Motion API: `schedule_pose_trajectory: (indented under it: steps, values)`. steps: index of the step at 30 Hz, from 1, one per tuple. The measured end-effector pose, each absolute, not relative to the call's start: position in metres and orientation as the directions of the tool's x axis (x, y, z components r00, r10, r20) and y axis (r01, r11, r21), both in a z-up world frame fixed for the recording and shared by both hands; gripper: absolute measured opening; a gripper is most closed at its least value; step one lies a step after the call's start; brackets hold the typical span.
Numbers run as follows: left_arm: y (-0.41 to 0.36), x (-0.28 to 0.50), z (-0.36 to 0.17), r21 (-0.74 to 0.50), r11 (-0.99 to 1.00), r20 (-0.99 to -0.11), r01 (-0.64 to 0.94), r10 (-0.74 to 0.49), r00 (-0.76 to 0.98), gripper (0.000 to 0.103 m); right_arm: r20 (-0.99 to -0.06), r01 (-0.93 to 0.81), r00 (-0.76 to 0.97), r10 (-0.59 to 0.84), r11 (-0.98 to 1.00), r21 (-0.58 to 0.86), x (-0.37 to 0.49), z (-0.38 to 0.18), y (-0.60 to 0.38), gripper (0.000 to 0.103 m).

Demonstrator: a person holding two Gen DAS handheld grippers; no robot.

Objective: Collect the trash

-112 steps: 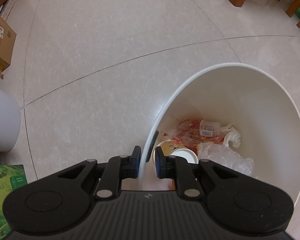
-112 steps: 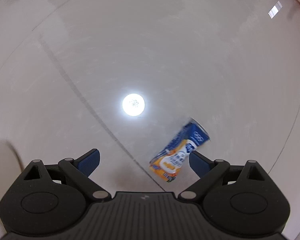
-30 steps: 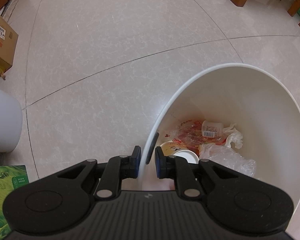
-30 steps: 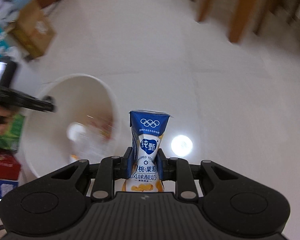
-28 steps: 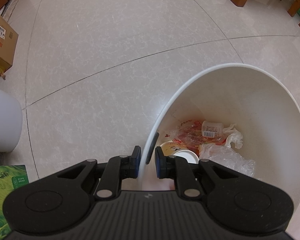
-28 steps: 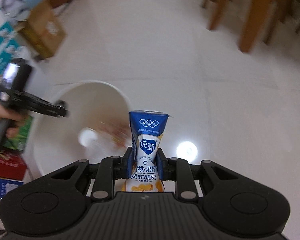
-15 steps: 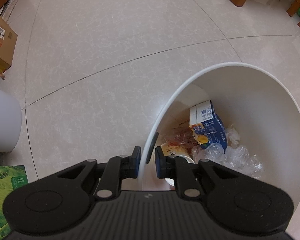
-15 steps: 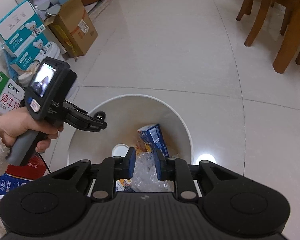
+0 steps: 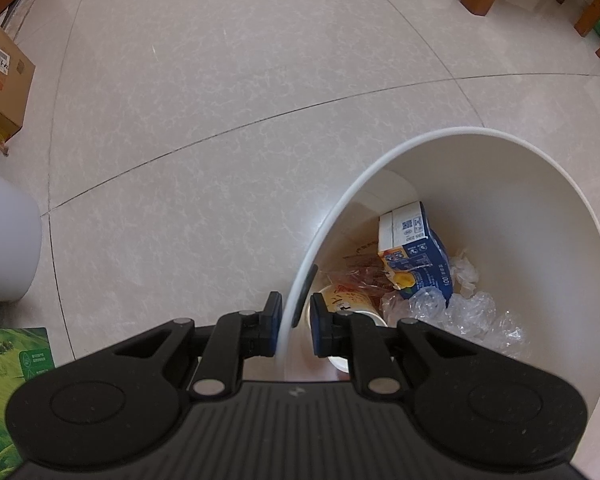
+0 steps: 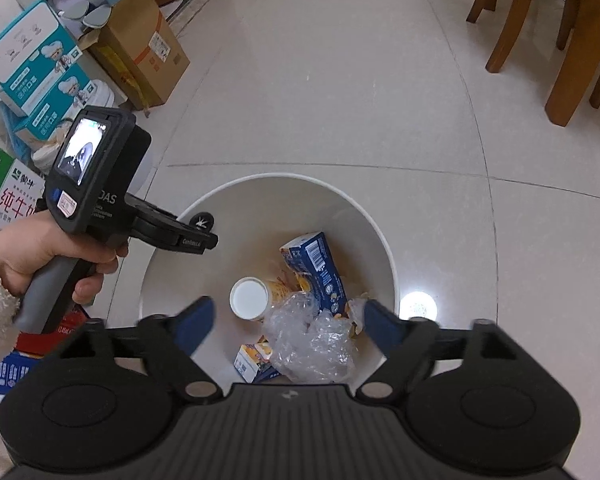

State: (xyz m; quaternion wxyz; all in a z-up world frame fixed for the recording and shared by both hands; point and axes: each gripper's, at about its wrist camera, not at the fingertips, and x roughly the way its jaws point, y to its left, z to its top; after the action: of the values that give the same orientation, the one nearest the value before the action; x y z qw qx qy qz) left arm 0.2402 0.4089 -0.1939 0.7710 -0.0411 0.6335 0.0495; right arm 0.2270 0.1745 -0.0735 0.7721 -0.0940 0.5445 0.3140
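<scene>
Presently logged, all places given relative to the white bin (image 10: 386, 248).

Task status: judged well advanced. Blue yoghurt carton (image 10: 320, 274) already inside the bin, leaning on the heap. Tile floor (image 10: 340, 92) around the bin bare of loose litter as far as both views reach; anything left to collect would lie out of frame.

Grippers:
- Left gripper (image 9: 294, 326): closed on the near rim of the bin (image 9: 324, 232), one pad outside the wall, one inside, steadying it. Held by a hand (image 10: 36, 256) in a fleecy sleeve, left of the bin.
- Right gripper (image 10: 286, 320): jaws spread wide, holding nothing, poised above the bin's mouth.

Contents of bin, counted:
- Yoghurt carton, blue, one, as above (image 9: 414, 256).
- Second small carton (image 10: 254, 362), one, at the near wall; print too small to read, possibly the same brand.
- Paper cup, white lid (image 10: 249, 298), one, on its side.
- Crumpled clear plastic (image 10: 312, 340), one mass.
- Red-orange snack wrapper (image 9: 364, 276), one.
- White tissue scraps (image 9: 464, 270), at least one.

Surroundings: cardboard boxes (image 10: 140, 56) far left of the bin; wooden chair legs (image 10: 572, 52) far right.
</scene>
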Motion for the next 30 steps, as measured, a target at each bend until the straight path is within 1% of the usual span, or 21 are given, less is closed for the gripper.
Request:
schedule_pose_trajectory:
  steps: [1,3,6,12,23,26,30]
  values:
    - [0.41,0.24,-0.194,-0.002,0.992,-0.981,-0.128,0.023,0.192,0.013,-0.904,-0.582,0.211,0.373,0.79,0.19,0.226,-0.074,0.176,0.096]
    - [0.411,0.24,-0.194,-0.01,0.991,-0.981,-0.133,0.016,0.192,0.013,-0.91,-0.578,0.204,0.362,0.795,0.187,0.224,-0.075,0.178,0.099]
    - [0.413,0.24,-0.194,-0.013,0.991,-0.981,-0.134,0.013,0.194,0.013,-0.919,-0.559,0.196,0.342,0.809,0.182,0.22,-0.078,0.179,0.101]
    - [0.414,0.24,-0.193,-0.021,0.99,-0.981,-0.138,0.006,0.195,0.013,-0.932,-0.511,0.213,0.292,0.847,0.148,0.206,-0.083,0.18,0.102]
    - [0.417,0.238,-0.19,-0.036,0.991,-0.981,-0.133,-0.009,0.194,0.013,-0.936,-0.331,0.21,0.281,0.922,0.203,0.173,-0.078,0.152,0.102]
    - [0.418,0.237,-0.189,-0.04,0.99,-0.981,-0.135,-0.013,0.195,0.013,-0.942,-0.303,0.22,0.253,0.936,0.18,0.164,-0.079,0.147,0.102]
    - [0.418,0.233,-0.183,-0.043,0.991,-0.98,-0.129,-0.016,0.2,0.013,-0.954,-0.286,0.235,0.184,0.952,0.113,0.155,-0.086,0.146,0.102]
